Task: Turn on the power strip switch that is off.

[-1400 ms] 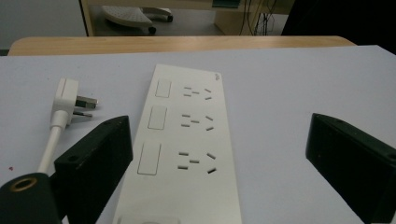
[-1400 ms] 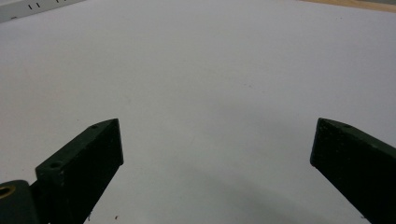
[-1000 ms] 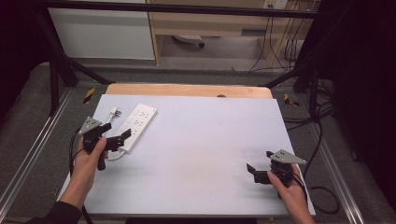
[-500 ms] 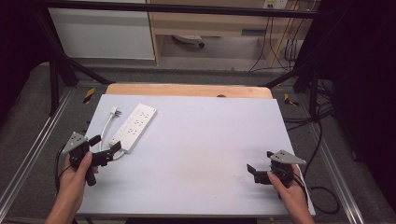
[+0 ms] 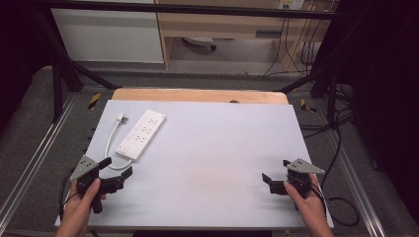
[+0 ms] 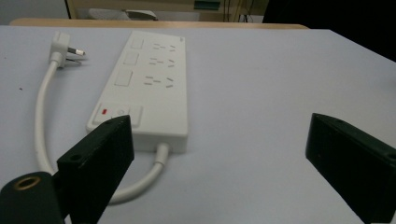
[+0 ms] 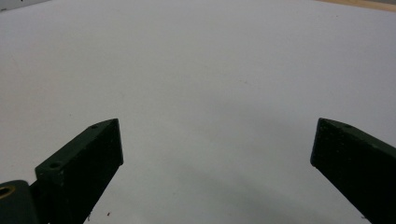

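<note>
High view: your left gripper (image 5: 118,174) sits at the near-left corner of the table (image 5: 212,148), jaws spread apart with nothing between them, pointing right and slightly away from you. The white power strip (image 5: 142,134) lies flat on the left half of the table, just beyond that gripper, long axis running diagonally from near-left to far-right. Its white cord (image 5: 109,148) leaves the near end, loops toward you, then runs up the strip's left side to the plug (image 5: 120,118), which rests on the table beside the strip's far end. The cord loop is close to your left gripper, but I can't tell if they touch. Your right gripper (image 5: 274,177) is at the near-right corner, well apart from the strip, jaws parted and holding nothing, pointing left. A wooden edge (image 5: 197,95) shows beyond the white surface.

Left gripper view: both black jaws stand wide apart, empty. The power strip (image 6: 148,88) lies straight ahead, nearer the left jaw, switch end toward you with a red mark on the switch, sockets facing up. The cord (image 6: 42,126) curves out from the near end, passes behind the left jaw, and runs up to the plug (image 6: 63,46), prongs pointing right.

Right gripper view: jaws wide open, gripping nothing, over the bare white table (image 7: 210,84).
</note>
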The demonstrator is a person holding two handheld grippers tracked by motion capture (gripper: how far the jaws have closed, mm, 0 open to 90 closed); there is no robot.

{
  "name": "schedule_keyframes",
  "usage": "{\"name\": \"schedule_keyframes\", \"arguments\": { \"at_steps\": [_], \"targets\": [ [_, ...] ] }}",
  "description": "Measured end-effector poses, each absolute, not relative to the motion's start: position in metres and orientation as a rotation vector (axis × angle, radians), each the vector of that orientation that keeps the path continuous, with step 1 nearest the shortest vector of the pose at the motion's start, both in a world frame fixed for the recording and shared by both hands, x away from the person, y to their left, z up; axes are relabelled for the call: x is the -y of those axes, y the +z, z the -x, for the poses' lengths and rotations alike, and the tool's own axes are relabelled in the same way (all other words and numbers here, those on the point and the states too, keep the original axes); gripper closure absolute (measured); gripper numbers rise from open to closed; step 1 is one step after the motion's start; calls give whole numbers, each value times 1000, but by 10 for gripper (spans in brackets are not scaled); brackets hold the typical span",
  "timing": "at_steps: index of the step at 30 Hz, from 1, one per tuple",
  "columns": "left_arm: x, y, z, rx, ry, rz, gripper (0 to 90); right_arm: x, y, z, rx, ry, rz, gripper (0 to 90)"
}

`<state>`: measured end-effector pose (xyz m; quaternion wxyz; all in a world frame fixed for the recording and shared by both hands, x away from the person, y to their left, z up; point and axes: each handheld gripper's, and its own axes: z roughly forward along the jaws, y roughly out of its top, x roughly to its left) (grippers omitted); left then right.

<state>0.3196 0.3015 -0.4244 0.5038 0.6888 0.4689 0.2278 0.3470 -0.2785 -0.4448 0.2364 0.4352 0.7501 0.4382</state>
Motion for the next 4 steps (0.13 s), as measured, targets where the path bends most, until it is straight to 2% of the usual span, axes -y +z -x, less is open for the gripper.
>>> {"name": "schedule_keyframes", "arguments": {
  "at_steps": [4],
  "targets": [
    [-294,-429,-309,-1110,528,-1695,83,277,-450,-350,-2075,1147,-1221,25]
  ]
}}
